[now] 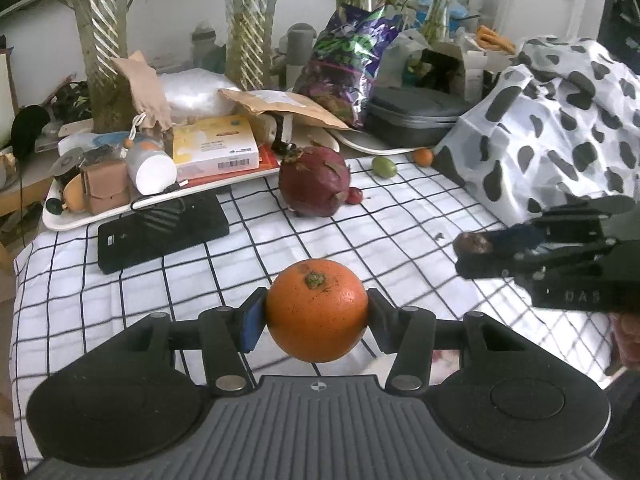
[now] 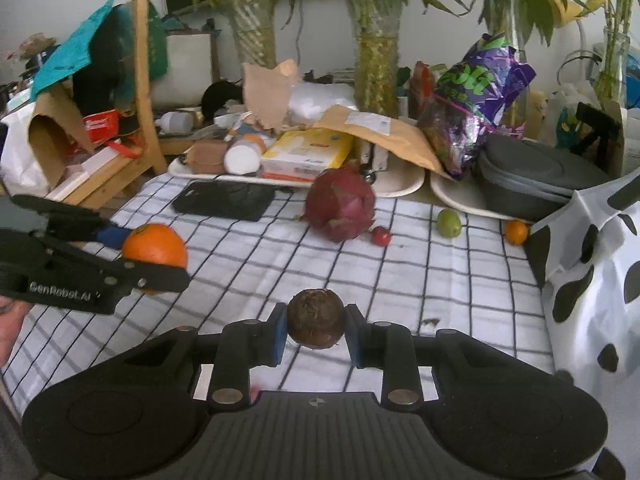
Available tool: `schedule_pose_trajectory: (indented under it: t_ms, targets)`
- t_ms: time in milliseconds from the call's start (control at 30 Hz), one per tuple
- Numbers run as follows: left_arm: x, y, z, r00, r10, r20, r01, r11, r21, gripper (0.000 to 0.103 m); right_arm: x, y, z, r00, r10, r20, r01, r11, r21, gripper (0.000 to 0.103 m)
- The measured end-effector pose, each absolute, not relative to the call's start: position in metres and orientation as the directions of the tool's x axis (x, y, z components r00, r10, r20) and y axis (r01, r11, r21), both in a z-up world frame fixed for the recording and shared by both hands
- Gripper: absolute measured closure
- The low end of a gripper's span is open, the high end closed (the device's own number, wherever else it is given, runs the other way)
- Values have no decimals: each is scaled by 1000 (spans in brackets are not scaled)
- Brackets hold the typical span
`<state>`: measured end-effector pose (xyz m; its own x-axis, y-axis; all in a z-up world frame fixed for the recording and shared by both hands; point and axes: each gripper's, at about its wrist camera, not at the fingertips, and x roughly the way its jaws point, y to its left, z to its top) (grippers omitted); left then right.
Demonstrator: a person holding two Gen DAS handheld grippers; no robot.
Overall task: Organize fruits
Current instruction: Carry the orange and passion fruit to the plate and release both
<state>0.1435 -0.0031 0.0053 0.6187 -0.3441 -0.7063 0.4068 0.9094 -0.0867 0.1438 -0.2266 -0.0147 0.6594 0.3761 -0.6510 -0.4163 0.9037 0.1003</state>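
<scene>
My left gripper is shut on a large orange and holds it above the checked cloth; the orange also shows in the right wrist view. My right gripper is shut on a dark brown round fruit, also seen in the left wrist view. Further back on the cloth lie a red dragon fruit, a small red fruit, a green fruit and a small orange.
A black flat device lies on the cloth at the left. White trays with boxes, bottles and envelopes line the back. A grey case, a purple bag and plant vases stand behind. A spotted cloth covers the right side.
</scene>
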Motion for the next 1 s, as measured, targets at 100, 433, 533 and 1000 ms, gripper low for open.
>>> schedule_pose_trajectory:
  t_ms: [100, 433, 533, 1000]
  targets:
    - [131, -2, 9, 622, -349, -701, 402, 911, -97, 53, 129, -223, -14, 643, 395, -656, -438, 893, 107, 72]
    - [98, 0, 12, 619, -352, -702, 386, 915, -119, 53, 96, -209, -21, 573, 414, -707, -475, 871, 124, 72]
    - [91, 0, 13, 617, -355, -702, 386, 914, -123, 53, 89, -207, -23, 557, 425, -714, -483, 865, 138, 71]
    - [57, 0, 11, 602, -364, -711, 390, 911, -136, 53, 63, -206, -17, 595, 401, -697, -468, 877, 105, 6]
